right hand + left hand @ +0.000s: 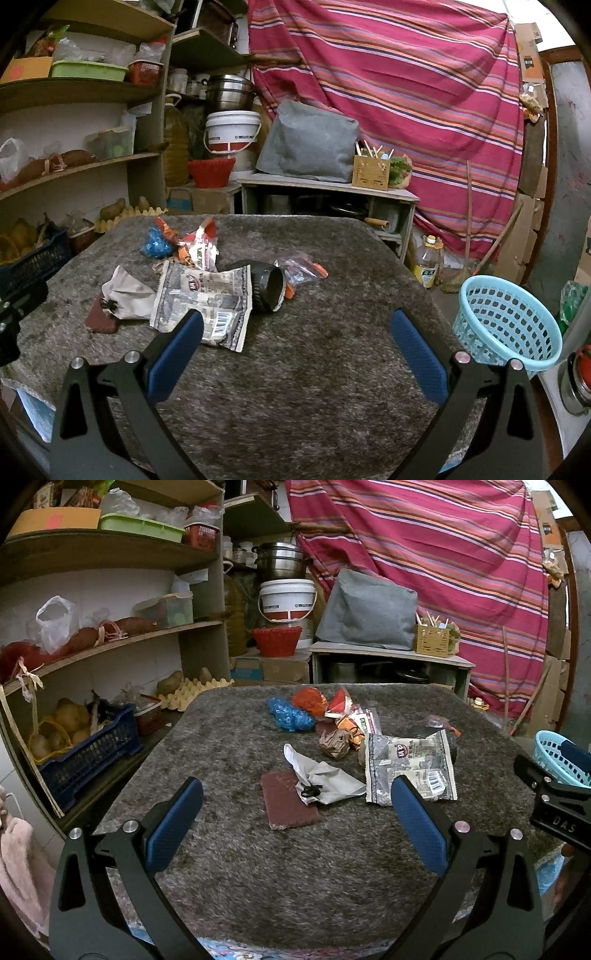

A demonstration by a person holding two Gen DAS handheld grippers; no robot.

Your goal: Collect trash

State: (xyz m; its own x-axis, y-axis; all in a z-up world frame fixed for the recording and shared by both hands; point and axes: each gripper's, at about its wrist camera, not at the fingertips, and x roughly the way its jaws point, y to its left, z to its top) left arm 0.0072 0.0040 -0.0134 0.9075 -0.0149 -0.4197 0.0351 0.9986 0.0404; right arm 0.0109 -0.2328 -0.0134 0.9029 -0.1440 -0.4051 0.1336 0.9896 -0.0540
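Both your left gripper (295,812) and right gripper (297,338) hover with fingers spread wide, holding nothing. The trash (408,766) lies heaped mid-worktop (295,878), ahead of your left fingers. The basket (508,323) stands off the worktop's right edge.

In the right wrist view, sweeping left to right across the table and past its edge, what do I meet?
Dark red pad → grey crumpled bag → printed snack wrapper → black cup on its side → clear zip bag → light blue basket.
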